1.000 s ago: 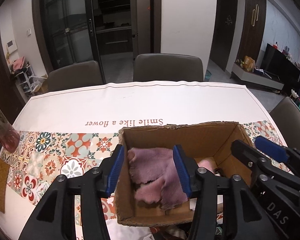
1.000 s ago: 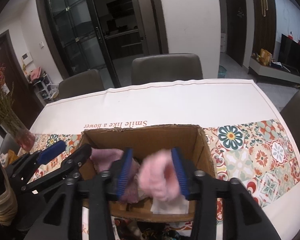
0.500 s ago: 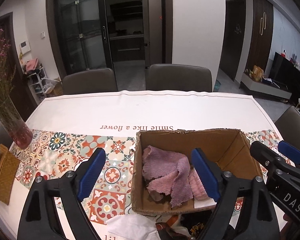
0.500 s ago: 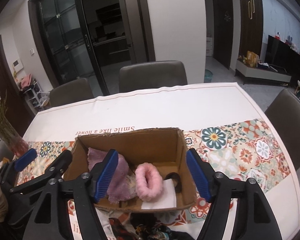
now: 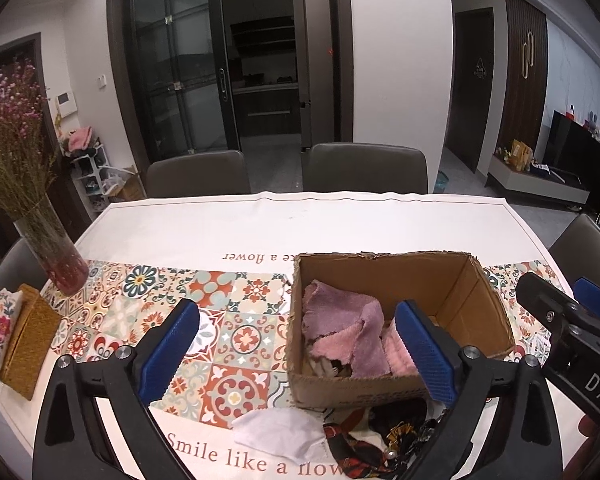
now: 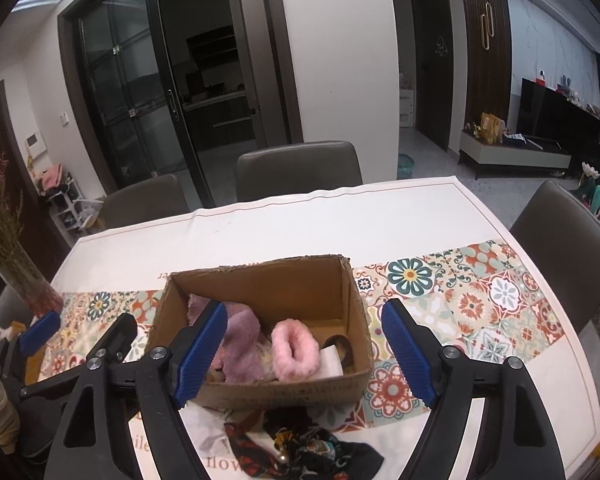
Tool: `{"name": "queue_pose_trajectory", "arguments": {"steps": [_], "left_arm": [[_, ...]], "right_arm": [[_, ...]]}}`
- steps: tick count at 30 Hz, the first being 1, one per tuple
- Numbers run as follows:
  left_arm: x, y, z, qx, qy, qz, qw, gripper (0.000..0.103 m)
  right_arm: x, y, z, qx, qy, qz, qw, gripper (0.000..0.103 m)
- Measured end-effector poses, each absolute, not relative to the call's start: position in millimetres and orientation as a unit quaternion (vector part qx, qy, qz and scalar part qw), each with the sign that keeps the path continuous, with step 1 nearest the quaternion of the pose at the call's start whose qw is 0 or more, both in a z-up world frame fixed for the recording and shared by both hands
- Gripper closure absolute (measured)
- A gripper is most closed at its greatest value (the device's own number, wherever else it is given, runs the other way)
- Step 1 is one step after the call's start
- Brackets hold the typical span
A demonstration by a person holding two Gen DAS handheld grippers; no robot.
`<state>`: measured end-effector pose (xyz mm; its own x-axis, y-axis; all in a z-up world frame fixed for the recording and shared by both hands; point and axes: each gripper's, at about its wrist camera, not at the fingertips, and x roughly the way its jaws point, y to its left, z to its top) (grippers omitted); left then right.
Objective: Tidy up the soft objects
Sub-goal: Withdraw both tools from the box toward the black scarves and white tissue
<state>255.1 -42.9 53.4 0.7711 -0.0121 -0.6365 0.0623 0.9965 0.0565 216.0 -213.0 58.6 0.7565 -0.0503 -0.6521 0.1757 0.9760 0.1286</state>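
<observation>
The patterned dark scarf (image 6: 304,446) lies at the table's (image 5: 260,224) near edge, under the wide-open, empty right gripper (image 6: 304,354), nearer than the equally spread left gripper (image 5: 296,354).

**Box on the table, loose cloths in front**

The cardboard box (image 6: 260,394) is sitting on the table (image 6: 300,228). A towel (image 6: 240,344) and a fluffy ring (image 6: 294,350) are lying inside it, towel to the left. A scarf (image 6: 308,446) and a white cloth (image 5: 280,432) are lying before the box. A vase (image 5: 56,256) is standing far left.
</observation>
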Motion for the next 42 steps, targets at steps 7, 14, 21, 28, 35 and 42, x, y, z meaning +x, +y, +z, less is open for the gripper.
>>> {"name": "queue_pose_trajectory", "arguments": {"steps": [7,14,21,28,35,42], "left_arm": [[234,-34,54,0.037,0.332,-0.013,0.942,0.002],[216,-28,52,0.035,0.331,-0.007,0.943,0.002],[204,-23,48,0.035,0.332,-0.002,0.942,0.002],[191,-18,37,0.042,0.334,0.003,0.942,0.002],[183,-13,19,0.043,0.345,0.009,0.938,0.002],[177,-6,-6,0.040,0.366,0.015,0.930,0.002]], "right_arm": [[197,-205,59,0.089,0.340,-0.059,0.934,0.021],[181,-201,57,0.090,0.341,-0.058,0.934,0.021],[167,-194,51,0.086,0.344,-0.053,0.934,0.021],[160,-190,41,0.083,0.352,-0.053,0.931,0.021],[154,-188,21,0.082,0.368,-0.056,0.925,0.021],[151,-180,-5,0.077,0.390,-0.053,0.916,0.021]]}}
